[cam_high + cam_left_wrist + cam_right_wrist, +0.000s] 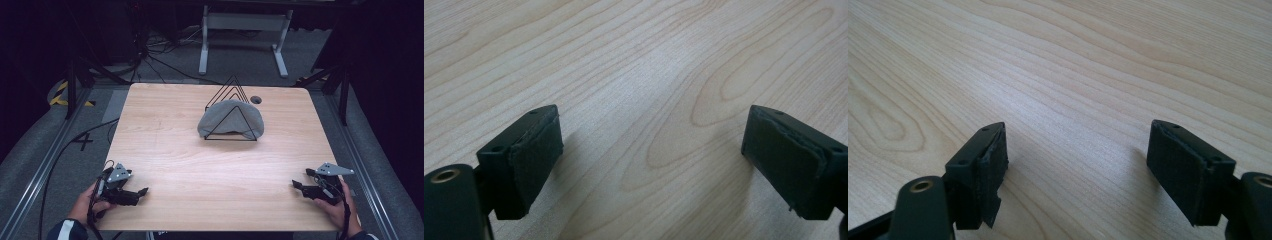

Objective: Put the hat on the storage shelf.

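My left gripper (141,192) sits at the lower left of the high view, jaws spread wide with nothing between them, and its own view looks past the two black pads (536,155) at bare wood grain. My right gripper (298,186) mirrors it at the lower right, jaws likewise apart and empty, its pads (993,165) hovering low over plain wood. I read both as parked at the near corners so they stay out of the way and give me a clear line to the work in the middle. That work is the grey cloth (231,120), a soft rounded heap lying toward the upper centre of the tabletop (165,150), well apart from both grippers. It is tucked in among the black wire rack (230,112), whose front triangle stands across the cloth's near face while the other triangles rise behind it; I judge the cloth rests in or against one slot, though I cannot tell which. Just beside the rack's upper right is a small dark round hole (256,99) in the wood. With jaws already wide, either gripper seems ready to reach in and pinch the fabric.
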### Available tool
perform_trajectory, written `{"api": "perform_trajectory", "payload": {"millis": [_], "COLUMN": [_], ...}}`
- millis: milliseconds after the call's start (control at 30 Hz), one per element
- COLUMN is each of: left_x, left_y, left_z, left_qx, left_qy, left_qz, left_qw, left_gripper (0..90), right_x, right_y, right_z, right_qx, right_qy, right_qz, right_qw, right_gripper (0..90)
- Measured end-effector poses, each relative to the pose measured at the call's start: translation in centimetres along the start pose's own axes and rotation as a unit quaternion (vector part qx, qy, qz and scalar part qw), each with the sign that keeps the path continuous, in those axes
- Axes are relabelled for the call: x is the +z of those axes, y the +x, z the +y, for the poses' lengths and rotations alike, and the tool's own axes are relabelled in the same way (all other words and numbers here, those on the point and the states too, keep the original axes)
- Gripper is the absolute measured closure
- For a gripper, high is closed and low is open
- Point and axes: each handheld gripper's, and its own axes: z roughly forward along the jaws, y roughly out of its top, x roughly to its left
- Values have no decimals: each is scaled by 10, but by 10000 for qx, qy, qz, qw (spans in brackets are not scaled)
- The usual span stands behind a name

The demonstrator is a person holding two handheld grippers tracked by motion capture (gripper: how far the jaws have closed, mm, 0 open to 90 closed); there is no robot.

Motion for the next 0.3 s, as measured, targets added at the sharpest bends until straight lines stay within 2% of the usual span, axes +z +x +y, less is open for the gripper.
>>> {"api": "perform_trajectory", "payload": {"millis": [67,133,200,267,300], "left_x": [0,0,0,0,1], "left_y": [1,0,1,1,0], "left_z": [1,0,1,1,0], "left_qx": [98,44,108,98,6], "left_qy": [-1,9,3,4,-20], "left_qz": [30,-3,30,30,15], "left_qw": [9999,10000,9999,9999,10000], "left_gripper": [88,88,88,86,82], "right_x": [0,0,0,0,0], "right_y": [0,0,0,0,0], "right_z": [0,0,0,0,0], "right_qx": [9,18,7,6,6], "right_qy": [5,4,7,-4,-3], "right_qz": [3,7,6,-3,-6], "right_qw": [10000,10000,10000,10000,10000], "right_gripper": [249,249,249,248,249]}}
